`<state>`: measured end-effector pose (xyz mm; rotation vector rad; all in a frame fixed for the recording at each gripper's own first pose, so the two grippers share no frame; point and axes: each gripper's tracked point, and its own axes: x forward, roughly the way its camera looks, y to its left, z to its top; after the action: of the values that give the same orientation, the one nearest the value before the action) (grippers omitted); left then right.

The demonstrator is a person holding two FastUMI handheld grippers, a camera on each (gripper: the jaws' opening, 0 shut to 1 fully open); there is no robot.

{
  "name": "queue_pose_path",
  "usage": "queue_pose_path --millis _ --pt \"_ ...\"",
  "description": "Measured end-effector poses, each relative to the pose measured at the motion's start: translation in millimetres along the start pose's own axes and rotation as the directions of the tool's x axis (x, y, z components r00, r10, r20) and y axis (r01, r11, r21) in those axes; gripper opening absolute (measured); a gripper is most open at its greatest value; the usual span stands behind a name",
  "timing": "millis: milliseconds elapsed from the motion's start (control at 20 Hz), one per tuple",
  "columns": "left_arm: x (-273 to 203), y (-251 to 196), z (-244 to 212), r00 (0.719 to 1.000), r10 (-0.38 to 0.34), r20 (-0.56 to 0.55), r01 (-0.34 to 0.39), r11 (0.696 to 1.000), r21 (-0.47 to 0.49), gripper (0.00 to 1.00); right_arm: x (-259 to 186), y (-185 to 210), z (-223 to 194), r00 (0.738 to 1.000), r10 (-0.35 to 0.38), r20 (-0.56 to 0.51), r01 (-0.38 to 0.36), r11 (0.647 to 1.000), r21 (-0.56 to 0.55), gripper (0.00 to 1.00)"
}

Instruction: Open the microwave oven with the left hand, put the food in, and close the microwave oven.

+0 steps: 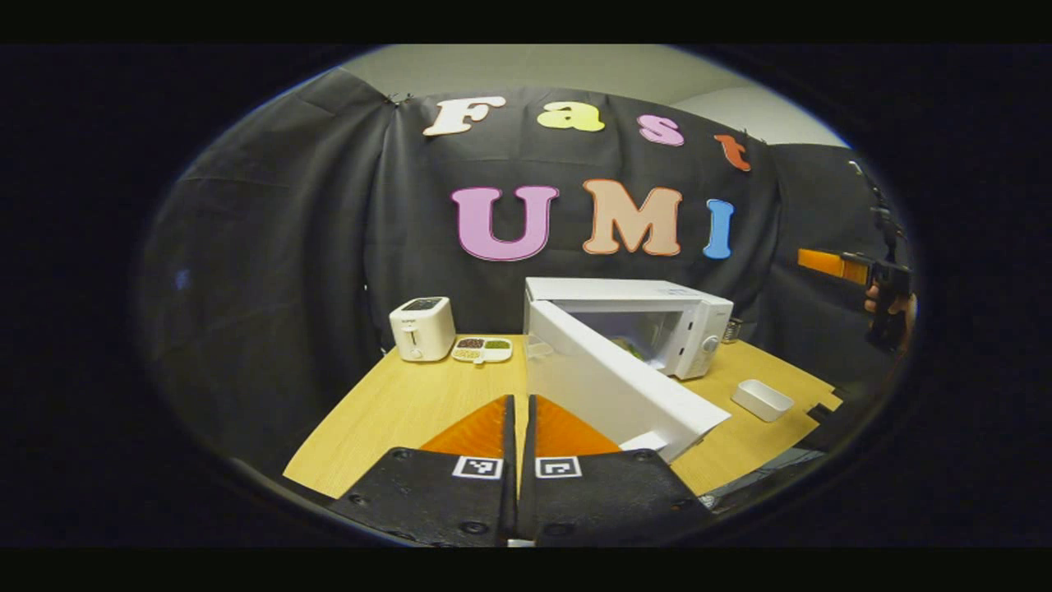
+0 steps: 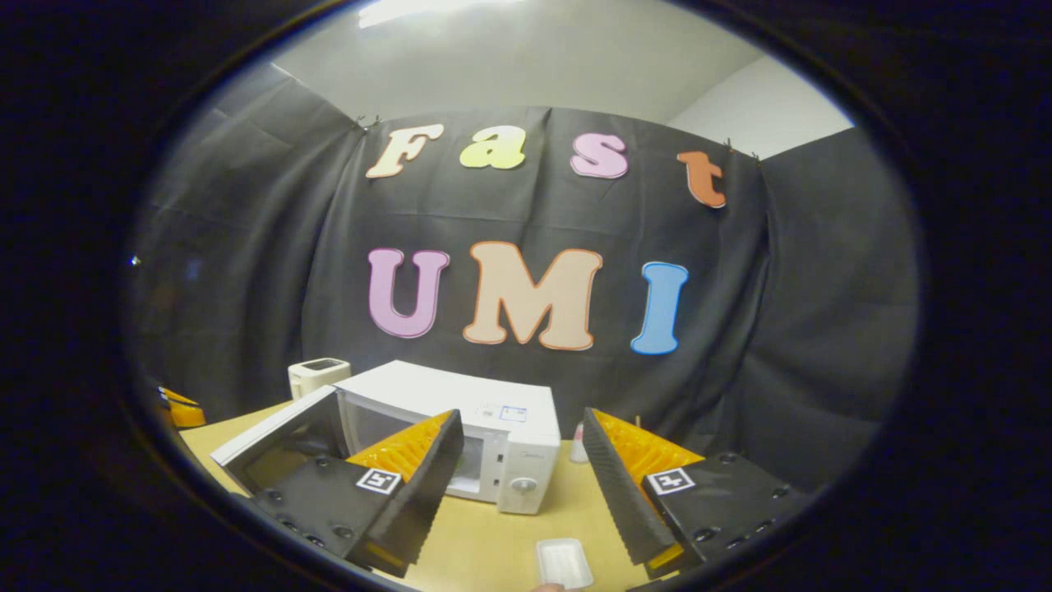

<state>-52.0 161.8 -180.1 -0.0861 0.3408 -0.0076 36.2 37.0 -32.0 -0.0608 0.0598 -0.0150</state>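
Microwave oven (image 1: 633, 329) on the desk (image 1: 411, 411), door (image 1: 616, 386) swung open, food (image 1: 631, 347) dimly visible inside. Left gripper (image 1: 519, 427) before the door, jaws together; right gripper (image 2: 519, 469) jaws apart, empty. Risk: pushing the door off-centre may shove the oven into the white tray (image 1: 763, 399) beside it.

Black cloth wall (image 2: 822, 329) behind wooden table (image 1: 394, 411); pale ceiling (image 2: 526, 66) above, lit.

White microwave (image 1: 699, 325) on table, door (image 1: 612, 386) swung open, food (image 1: 633, 347) inside.
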Motion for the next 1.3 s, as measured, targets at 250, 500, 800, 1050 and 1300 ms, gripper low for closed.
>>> queue_pose_path --millis 250,500,800,1050,1300 --pt "9 -38 -3 0.998 -0.066 -0.005 0.066 0.997 0.042 0.0 -4 -24 26 0.999 -0.021 0.043 0.021 1.0 -0.012 0.95" --pt "20 -57 -15 0.997 -0.059 -0.039 0.062 0.994 0.085 0.0 -1 -43 38 0.997 -0.035 0.066 0.038 0.998 -0.044 0.96" --pt "32 -72 -21 0.996 -0.058 -0.064 0.063 0.994 0.087 0.0 -3 -68 38 0.997 -0.039 0.065 0.043 0.997 -0.056 0.96" --pt "48 -99 -18 0.992 -0.102 -0.078 0.11 0.989 0.099 0.01 -4 -80 36 0.997 -0.038 0.066 0.039 0.999 -0.028 0.96" --pt "68 -122 -10 0.988 -0.137 -0.076 0.146 0.98 0.134 0.0 -4 -88 26 0.998 -0.036 0.049 0.036 0.999 -0.012 0.96"
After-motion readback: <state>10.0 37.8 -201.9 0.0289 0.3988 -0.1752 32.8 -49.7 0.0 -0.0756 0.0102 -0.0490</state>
